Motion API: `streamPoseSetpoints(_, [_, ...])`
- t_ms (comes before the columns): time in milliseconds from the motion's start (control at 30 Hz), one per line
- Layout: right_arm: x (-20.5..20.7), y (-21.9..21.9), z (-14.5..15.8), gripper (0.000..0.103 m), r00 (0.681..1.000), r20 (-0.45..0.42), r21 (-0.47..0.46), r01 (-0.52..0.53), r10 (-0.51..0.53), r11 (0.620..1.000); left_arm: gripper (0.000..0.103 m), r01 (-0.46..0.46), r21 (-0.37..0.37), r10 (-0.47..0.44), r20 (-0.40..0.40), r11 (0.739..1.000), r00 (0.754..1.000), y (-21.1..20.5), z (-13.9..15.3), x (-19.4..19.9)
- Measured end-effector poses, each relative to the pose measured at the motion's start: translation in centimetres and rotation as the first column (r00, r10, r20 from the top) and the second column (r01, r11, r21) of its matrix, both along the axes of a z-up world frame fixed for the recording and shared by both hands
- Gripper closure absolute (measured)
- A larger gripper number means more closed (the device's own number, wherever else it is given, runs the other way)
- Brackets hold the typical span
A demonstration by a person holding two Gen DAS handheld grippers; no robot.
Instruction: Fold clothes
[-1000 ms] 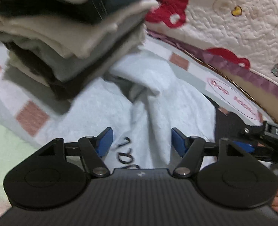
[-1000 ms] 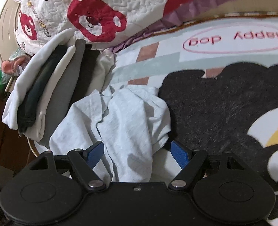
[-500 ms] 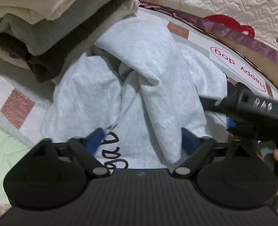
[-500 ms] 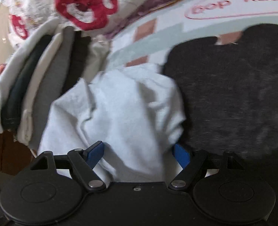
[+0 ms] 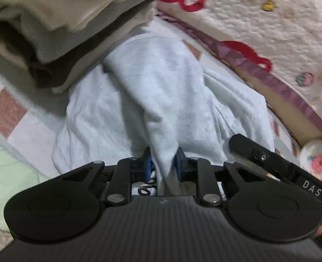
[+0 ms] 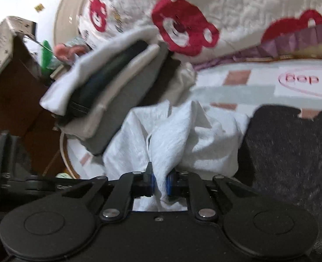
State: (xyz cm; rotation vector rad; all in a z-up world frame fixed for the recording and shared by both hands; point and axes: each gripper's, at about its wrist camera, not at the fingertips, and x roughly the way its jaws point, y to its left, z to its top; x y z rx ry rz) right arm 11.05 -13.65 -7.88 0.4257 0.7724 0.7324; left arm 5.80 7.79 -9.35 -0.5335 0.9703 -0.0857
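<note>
A crumpled light grey garment (image 5: 156,83) with black lettering lies on a patterned rug, right beside a stack of folded clothes (image 5: 51,32). My left gripper (image 5: 163,161) is closing, its blue pads pinching a raised fold of the garment. In the right wrist view the same garment (image 6: 182,135) is bunched in front of the stack of folded clothes (image 6: 108,91). My right gripper (image 6: 160,180) is closing too, with a ridge of the fabric squeezed between its pads. The right gripper's black body (image 5: 270,163) shows at the lower right of the left wrist view.
The rug (image 5: 6,109) has pink squares and a big dark furry patch (image 6: 292,152). A white quilt with red bears (image 6: 182,28) rises behind, edged with a purple frill. Brown wooden furniture (image 6: 12,91) stands left of the stack.
Both grippers went from wide open to closed on folds of the grey garment. The right view has swung and rolled, so the stack sits more tilted. The fabric now rises in pinched ridges.
</note>
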Motion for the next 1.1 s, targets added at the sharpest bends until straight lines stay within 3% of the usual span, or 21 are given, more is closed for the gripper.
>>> streamPoseSetpoints(200, [-2.8, -2.7, 3.9, 0.091, 0.989, 0.105, 0.032, 0.098, -0.101, 0.995, 0.084, 0.101, -0.066, -0.099, 0.032, 0.993, 0.995, -2.8, 2.4, 2.7])
streamPoseSetpoints(333, [-4.3, -6.2, 5.6, 0.091, 0.962, 0.156, 0.030, 0.224, -0.226, 0.974, 0.087, 0.226, -0.033, -0.221, 0.112, 0.974, 0.969, -7.3, 4.8, 4.1])
streamPoseSetpoints(467, [-5.5, -10.3, 7.2, 0.092, 0.924, 0.184, -0.003, 0.341, -0.335, 0.940, 0.092, 0.346, 0.000, -0.340, 0.179, 0.938, 0.923, -12.0, 7.0, 5.2])
streamPoseSetpoints(667, [-6.8, -15.2, 10.5, 0.092, 0.840, 0.278, -0.054, 0.499, -0.467, 0.865, 0.094, 0.514, -0.011, -0.491, 0.280, 0.858, 0.825, -18.5, 10.3, 7.6])
streamPoseSetpoints(833, [-7.3, -20.5, 14.7, 0.093, 0.753, 0.403, -0.098, 0.601, -0.520, 0.793, 0.095, 0.591, -0.129, -0.514, 0.373, 0.796, 0.773, -23.0, 13.2, 9.0])
streamPoseSetpoints(867, [-7.3, -21.6, 15.5, 0.093, 0.740, 0.421, -0.106, 0.614, -0.524, 0.782, 0.094, 0.585, -0.097, -0.509, 0.394, 0.805, 0.766, -24.0, 13.7, 9.3])
streamPoseSetpoints(900, [-7.0, -22.7, 15.9, 0.091, 0.718, 0.449, -0.152, 0.648, -0.532, 0.746, 0.090, 0.564, -0.041, -0.503, 0.405, 0.825, 0.764, -25.0, 13.8, 9.4])
streamPoseSetpoints(967, [-5.9, -24.5, 15.8, 0.082, 0.669, 0.518, -0.305, 0.726, -0.533, 0.616, 0.075, 0.555, 0.010, -0.518, 0.372, 0.832, 0.770, -25.1, 12.5, 9.7])
streamPoseSetpoints(1000, [-5.4, -25.5, 14.8, 0.067, 0.655, 0.523, -0.380, 0.752, -0.545, 0.538, 0.064, 0.550, 0.036, -0.525, 0.356, 0.834, 0.773, -25.2, 11.8, 9.8])
streamPoseSetpoints(1067, [-4.3, -27.9, 12.2, 0.061, 0.619, 0.498, -0.507, 0.776, -0.608, 0.375, 0.054, 0.540, 0.088, -0.537, 0.322, 0.837, 0.779, -25.2, 10.5, 10.1])
streamPoseSetpoints(1100, [-4.3, -29.1, 10.9, 0.061, 0.609, 0.464, -0.534, 0.771, -0.643, 0.346, 0.053, 0.536, 0.113, -0.542, 0.305, 0.837, 0.783, -25.3, 9.8, 10.2])
